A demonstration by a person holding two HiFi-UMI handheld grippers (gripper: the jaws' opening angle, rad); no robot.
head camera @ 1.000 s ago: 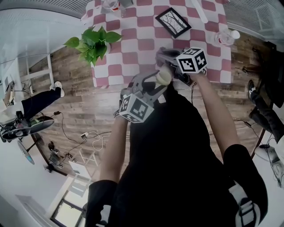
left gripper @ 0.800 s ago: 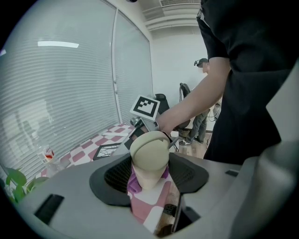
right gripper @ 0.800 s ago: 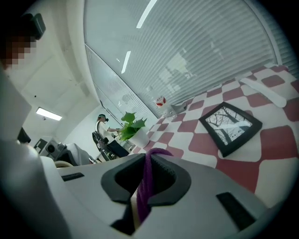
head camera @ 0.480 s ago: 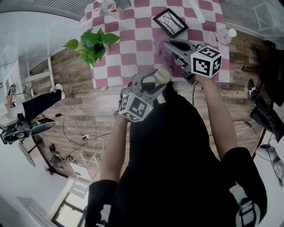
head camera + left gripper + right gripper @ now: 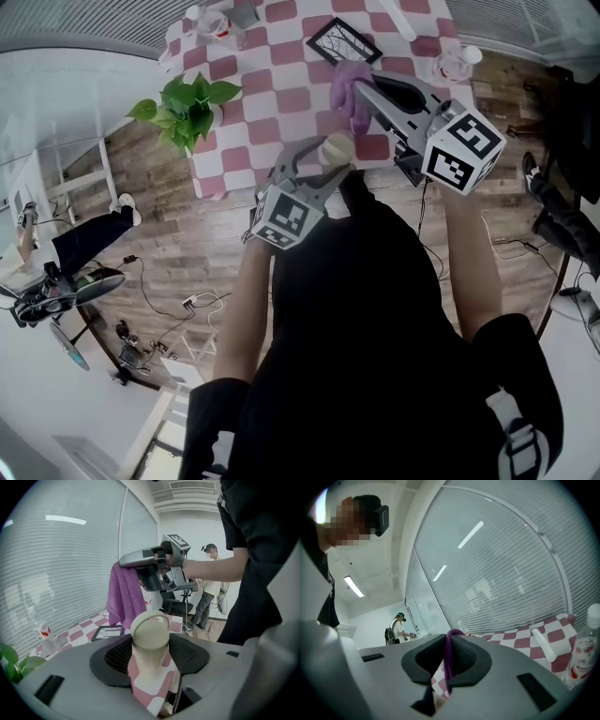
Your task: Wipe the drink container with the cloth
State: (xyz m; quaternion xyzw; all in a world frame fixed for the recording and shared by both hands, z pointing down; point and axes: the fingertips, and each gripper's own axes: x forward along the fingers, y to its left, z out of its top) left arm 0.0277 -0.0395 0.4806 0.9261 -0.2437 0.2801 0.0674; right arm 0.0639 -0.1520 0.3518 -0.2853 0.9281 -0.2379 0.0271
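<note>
Here the left gripper (image 5: 328, 161) grips the drink container (image 5: 337, 147); the right gripper (image 5: 364, 89), level above it, pinches the purple cloth (image 5: 347, 80). Below: checkered table (image 5: 272, 98), plank floor (image 5: 178, 225)

The tabletop (image 5: 281, 98) has a pink-and-white checked cover. A black-framed picture (image 5: 343, 39) lies flat near its middle, a clear plastic bottle (image 5: 452, 64) stands by the right edge, a second bottle (image 5: 214, 21) stands at the far left corner, and a white tube (image 5: 398, 19) lies along the far side
</note>
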